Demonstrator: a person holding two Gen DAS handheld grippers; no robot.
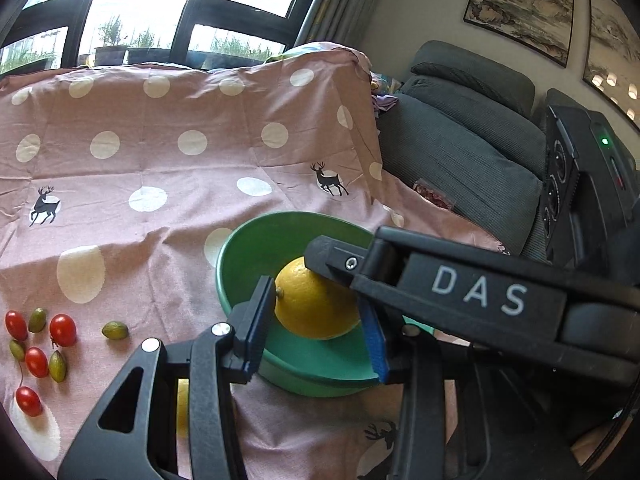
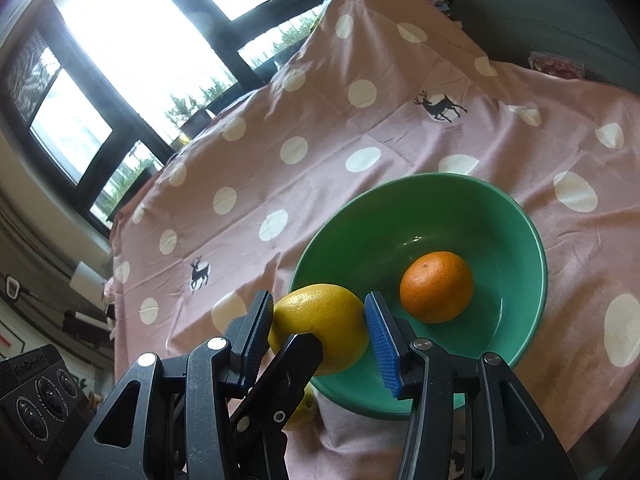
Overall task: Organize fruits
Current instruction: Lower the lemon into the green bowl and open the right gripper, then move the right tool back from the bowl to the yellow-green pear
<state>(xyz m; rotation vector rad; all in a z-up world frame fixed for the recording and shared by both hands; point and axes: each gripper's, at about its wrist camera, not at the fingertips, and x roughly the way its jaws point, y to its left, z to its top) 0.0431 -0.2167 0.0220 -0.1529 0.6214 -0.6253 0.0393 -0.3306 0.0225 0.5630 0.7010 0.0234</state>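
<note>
Daylight blows out the window (image 2: 132,40), while fisheye bending and dark vignetting mar the edges.

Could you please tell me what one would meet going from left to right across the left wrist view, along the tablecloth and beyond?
Cherry tomatoes mixed with small green fruits → a lone green fruit → the lemon between the left gripper fingers, over the green bowl → the grey sofa.

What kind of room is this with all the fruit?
Probably a living room in a home. There is a grey sofa, framed landscape paintings on the wall, and a big window behind a surface covered by a pink polka-dot cloth.
</note>
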